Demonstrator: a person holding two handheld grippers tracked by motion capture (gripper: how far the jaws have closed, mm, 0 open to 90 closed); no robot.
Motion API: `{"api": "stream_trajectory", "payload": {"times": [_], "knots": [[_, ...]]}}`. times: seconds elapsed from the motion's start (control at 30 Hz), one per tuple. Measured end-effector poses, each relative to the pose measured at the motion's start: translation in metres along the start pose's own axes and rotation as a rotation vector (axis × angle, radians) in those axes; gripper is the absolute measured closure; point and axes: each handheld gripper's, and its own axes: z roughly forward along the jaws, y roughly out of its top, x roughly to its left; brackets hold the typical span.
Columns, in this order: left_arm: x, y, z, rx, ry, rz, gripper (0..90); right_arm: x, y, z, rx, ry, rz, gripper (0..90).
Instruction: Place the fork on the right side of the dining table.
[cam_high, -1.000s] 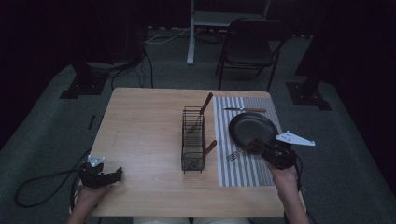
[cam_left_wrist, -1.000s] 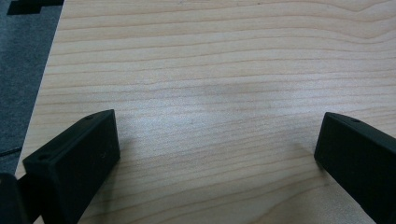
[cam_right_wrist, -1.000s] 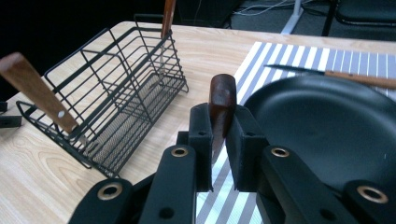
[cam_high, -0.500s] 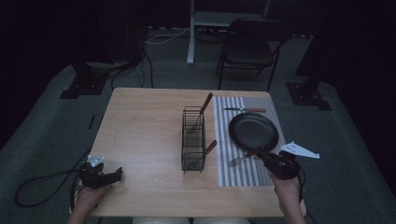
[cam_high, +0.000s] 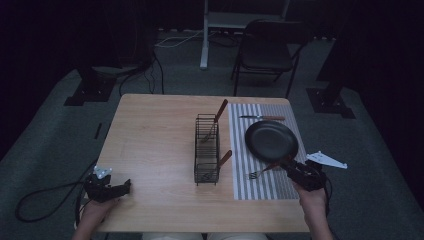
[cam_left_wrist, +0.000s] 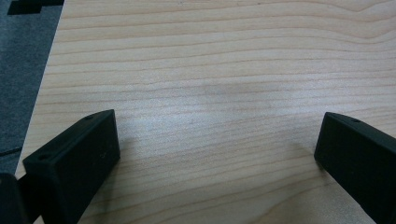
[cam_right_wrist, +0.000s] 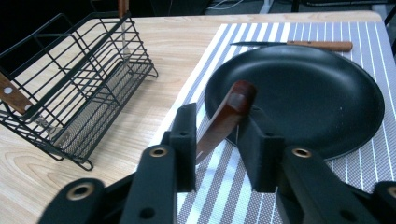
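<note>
On the table (cam_high: 150, 145) we count one wire rack (cam_high: 206, 150) with two wooden-handled utensils in it, one black pan (cam_high: 271, 140), one knife (cam_high: 262, 118), one fork (cam_high: 265, 170) and one striped mat (cam_high: 260, 185). Our right tongs (cam_right_wrist: 219, 140) have just been opening; the fork's handle sits between the jaws, and we cannot tell if a pad touches it. Since a second ago this hand has drawn back from the pan toward the mat's near right corner, and the fork now lies beside the pan's near rim. Our left tongs (cam_left_wrist: 219, 154) stand wide apart over bare wood by the near left edge, with open room between them and the rack.
</note>
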Motion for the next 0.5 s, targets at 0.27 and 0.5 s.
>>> {"api": "stream_trajectory", "payload": {"times": [0.27,0.5], "knots": [[0.000,0.000,0.000,0.000,0.001,-0.003,0.2,-0.012,-0.010,-0.001,0.020,-0.039,0.002,63.0],[0.000,0.000,0.000,-0.002,0.001,-0.005,0.2,-0.023,-0.021,-0.001,0.024,-0.039,0.013,60.3]]}}
